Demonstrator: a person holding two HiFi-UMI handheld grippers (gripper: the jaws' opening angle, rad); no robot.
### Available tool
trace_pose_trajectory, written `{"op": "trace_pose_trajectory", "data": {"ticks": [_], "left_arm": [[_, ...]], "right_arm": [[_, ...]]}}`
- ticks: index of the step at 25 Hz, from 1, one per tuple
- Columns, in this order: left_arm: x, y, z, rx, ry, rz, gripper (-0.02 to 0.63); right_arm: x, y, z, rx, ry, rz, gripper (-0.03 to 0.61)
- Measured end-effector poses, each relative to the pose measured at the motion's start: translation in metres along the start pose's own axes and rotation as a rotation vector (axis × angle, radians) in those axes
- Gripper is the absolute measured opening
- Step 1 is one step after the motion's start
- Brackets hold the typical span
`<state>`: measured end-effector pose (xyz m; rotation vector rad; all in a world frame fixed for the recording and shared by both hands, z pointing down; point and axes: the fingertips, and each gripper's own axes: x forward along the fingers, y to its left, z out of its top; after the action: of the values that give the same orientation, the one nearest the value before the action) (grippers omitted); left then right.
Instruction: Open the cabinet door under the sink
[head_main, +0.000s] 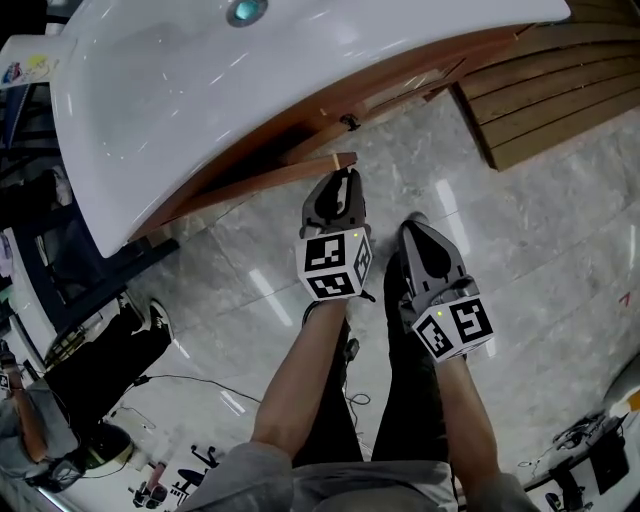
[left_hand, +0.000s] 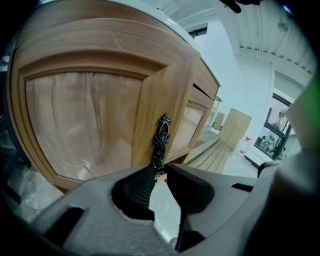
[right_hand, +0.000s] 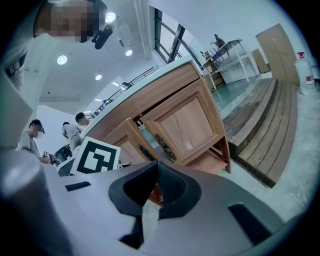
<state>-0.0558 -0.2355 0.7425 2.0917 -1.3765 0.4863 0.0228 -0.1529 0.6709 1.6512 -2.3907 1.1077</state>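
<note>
Under the white sink (head_main: 200, 90) stands a wooden cabinet (left_hand: 85, 120). Its left door (head_main: 280, 178) is swung out towards me; in the left gripper view the door (left_hand: 167, 105) shows edge-on. My left gripper (head_main: 343, 177) is at the door's free edge, and its pads (left_hand: 145, 182) are shut on the lower end of the dark ornate handle (left_hand: 161, 137). My right gripper (head_main: 413, 222) hangs over the floor to the right of the left one, apart from the cabinet. Its jaws (right_hand: 154, 165) are shut with nothing between them. The other door (right_hand: 187, 122) stands slightly ajar.
A stepped wooden platform (head_main: 560, 90) lies right of the cabinet. Cables (head_main: 190, 385) and bags lie on the tiled floor by my feet. A person's shoes (head_main: 140, 318) show at the left. People (right_hand: 75, 127) stand beyond the sink counter.
</note>
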Motion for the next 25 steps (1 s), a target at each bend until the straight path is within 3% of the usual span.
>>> {"op": "trace_pose_trajectory", "data": {"ticks": [11, 25], "left_arm": [[-0.039, -0.009, -0.024, 0.119, -0.008, -0.149, 0.081], [-0.107, -0.011, -0.075, 0.265, 0.054, -0.357, 0.081]], "right_arm": [[-0.020, 0.032, -0.033, -0.022, -0.032, -0.056, 0.008], [-0.035, 0.072, -0.065, -0.055, -0.050, -0.089, 0.008]]}}
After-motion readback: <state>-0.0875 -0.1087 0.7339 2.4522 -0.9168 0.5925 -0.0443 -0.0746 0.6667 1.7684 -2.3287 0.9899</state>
